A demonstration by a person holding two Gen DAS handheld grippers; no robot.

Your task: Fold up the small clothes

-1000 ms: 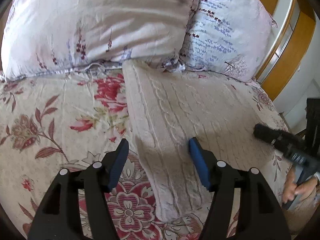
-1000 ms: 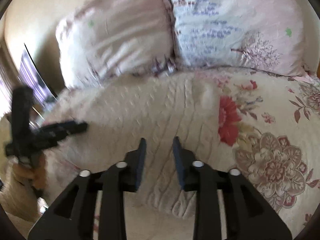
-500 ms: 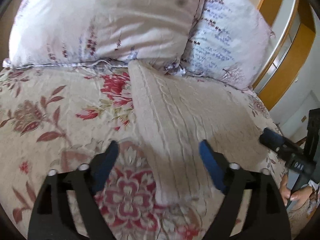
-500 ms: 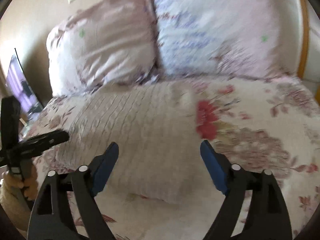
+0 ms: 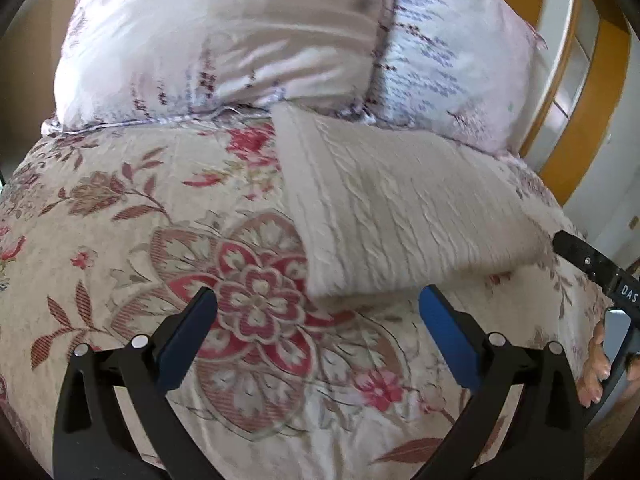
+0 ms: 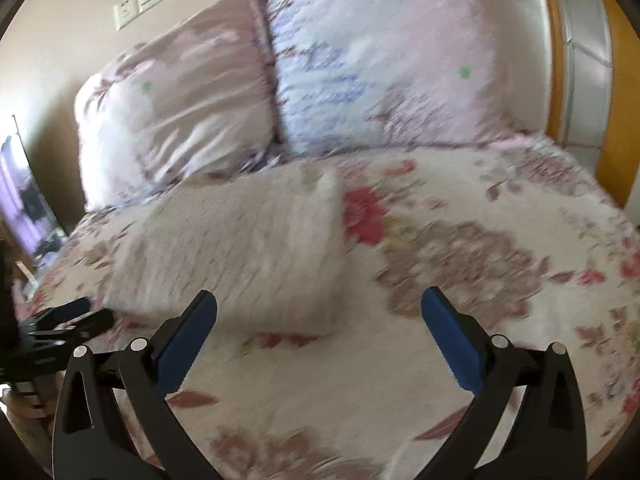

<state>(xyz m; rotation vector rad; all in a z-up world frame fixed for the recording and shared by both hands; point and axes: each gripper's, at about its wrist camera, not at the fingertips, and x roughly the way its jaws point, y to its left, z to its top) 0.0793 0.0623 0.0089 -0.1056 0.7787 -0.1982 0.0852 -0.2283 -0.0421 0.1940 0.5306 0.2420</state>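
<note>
sweater (image 5: 400,216) lies folded on bed (image 5: 120,240) near pillows (image 5: 224,40). you let go: left gripper (image 5: 318,330) & right gripper (image 6: 319,330) jaws opening, nothing between. next prob. set it aside or take new garment.

Both the left gripper (image 5: 318,336) and right gripper (image 6: 319,336) let go of the folded sweater (image 5: 400,216), jaws opening, and drew back.

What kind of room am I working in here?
Most likely a bedroom: two pillows lean at the head of a bed with a flowered bedspread, and a folded cream sweater lies on it.
</note>
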